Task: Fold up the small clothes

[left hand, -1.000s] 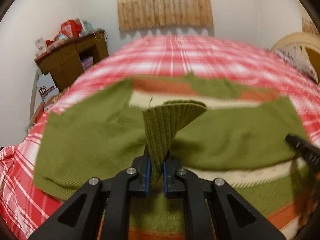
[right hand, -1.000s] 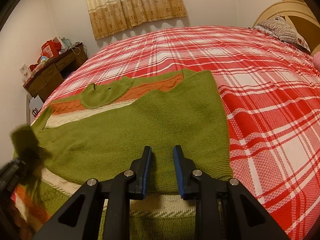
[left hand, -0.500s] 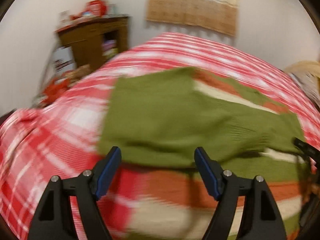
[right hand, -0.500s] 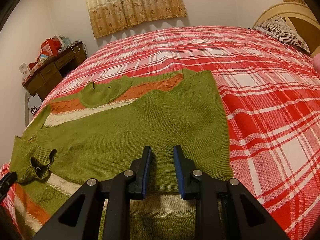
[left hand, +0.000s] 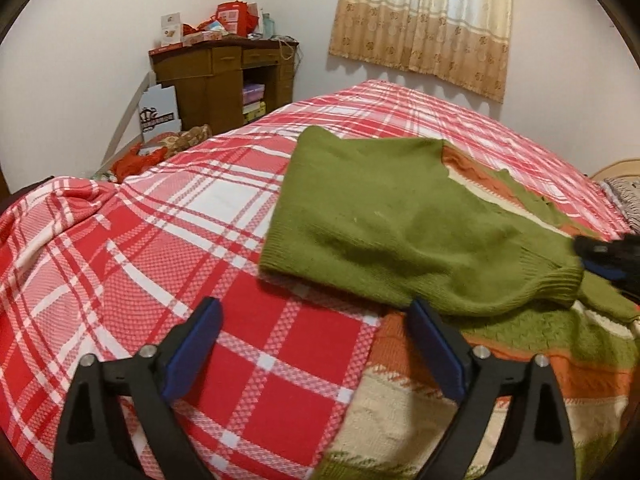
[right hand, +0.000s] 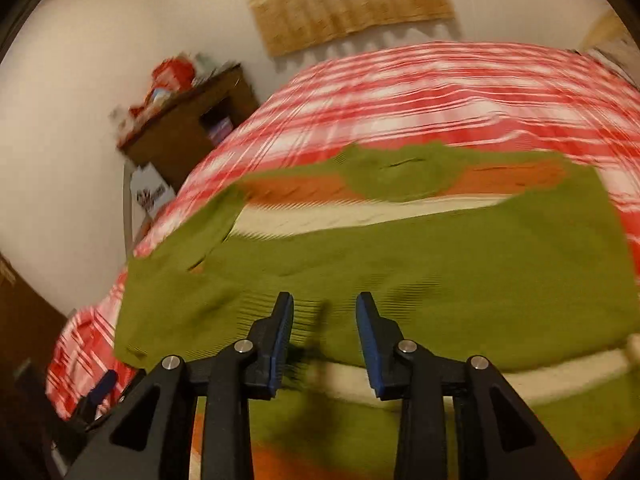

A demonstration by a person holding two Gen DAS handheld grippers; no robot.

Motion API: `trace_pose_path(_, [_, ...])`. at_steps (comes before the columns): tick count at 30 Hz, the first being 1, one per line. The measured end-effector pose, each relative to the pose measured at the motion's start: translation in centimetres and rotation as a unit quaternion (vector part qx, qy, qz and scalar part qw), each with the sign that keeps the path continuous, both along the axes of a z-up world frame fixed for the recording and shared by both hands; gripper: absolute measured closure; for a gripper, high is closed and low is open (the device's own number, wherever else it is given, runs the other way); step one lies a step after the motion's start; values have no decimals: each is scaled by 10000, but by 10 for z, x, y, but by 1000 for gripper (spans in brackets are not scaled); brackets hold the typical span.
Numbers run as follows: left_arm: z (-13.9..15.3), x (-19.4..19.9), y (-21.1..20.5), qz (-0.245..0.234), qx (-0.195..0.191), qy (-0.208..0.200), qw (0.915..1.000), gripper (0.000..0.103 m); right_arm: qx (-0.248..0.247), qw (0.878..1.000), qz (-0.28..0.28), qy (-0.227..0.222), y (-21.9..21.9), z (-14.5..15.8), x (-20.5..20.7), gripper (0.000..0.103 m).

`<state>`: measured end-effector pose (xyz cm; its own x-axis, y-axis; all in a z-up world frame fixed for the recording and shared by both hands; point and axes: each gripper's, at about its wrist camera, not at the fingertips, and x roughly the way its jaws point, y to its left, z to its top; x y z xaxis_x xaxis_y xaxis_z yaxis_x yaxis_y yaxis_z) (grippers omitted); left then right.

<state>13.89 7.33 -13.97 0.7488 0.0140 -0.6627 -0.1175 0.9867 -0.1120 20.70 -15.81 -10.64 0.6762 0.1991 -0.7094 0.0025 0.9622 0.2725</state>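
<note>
Sweater (left hand: 384,216) flat on bed (left hand: 168,248), long axis across it, collar away from you | your left tongs (left hand: 316,344) opening, empty | your right tongs (right hand: 324,332) opening, empty over the knit

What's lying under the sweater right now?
The red plaid bedspread shows all around the sweater. Its folded-in sleeves cover the striped front; anything else beneath is hidden.

sweater (left hand: 400,220) on bed (left hand: 200,240); desk (left hand: 224,76) beyond bed's far-left corner; curtain (left hand: 424,24) behind.
</note>
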Motion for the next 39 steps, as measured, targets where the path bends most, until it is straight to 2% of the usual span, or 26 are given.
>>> trace_pose_path(2, [0, 3, 2, -81, -71, -8, 9999, 0, -228, 9993, 91, 266, 19, -15, 11, 69])
trace_pose_path(4, [0, 4, 5, -73, -18, 1, 10000, 0, -661, 9978, 63, 32, 33, -18, 8, 69])
trace_pose_path(5, [0, 5, 4, -64, 22, 5, 10000, 0, -816, 9966, 111, -19, 39, -18, 6, 72])
trace_pose_path(6, [-1, 7, 4, -57, 65, 17, 10000, 0, -909, 9957, 182, -53, 42, -18, 6, 85])
trace_pose_path(7, [-1, 8, 3, -55, 93, 26, 9999, 0, -940, 9953, 229, -80, 43, -18, 5, 92])
trace_pose_path(12, [-1, 10, 5, -62, 55, 8, 10000, 0, -1238, 9913, 325, -316, 51, -6, -5, 98])
trace_pose_path(14, [-1, 9, 5, -61, 60, 8, 10000, 0, -1219, 9909, 324, -478, 53, 7, -7, 98])
trace_pose_path(19, [-1, 9, 6, -62, 51, 7, 10000, 0, -1290, 9850, 223, -1123, 49, 65, -7, 99])
trace_pose_path(23, [-1, 10, 7, -60, 59, 11, 10000, 0, -1711, 9698, -76, -1737, 34, 116, -8, 99])
trace_pose_path(27, [-2, 9, 7, -57, 66, 13, 10000, 0, -1972, 9617, -513, -1835, -2, 136, -8, 99])
trace_pose_path(32, [-2, 8, 8, -54, 75, 13, 10000, 0, -2320, 9557, -1077, -1456, -62, 117, -10, 99])
trace_pose_path(36, [-2, 8, 9, -44, 107, 23, 9999, 0, -2235, 9601, -1421, -895, -109, 74, -6, 99])
trace_pose_path(39, [-2, 9, 10, -43, 110, 24, 9999, 0, -2172, 9625, -1540, -529, -127, 42, -5, 98])
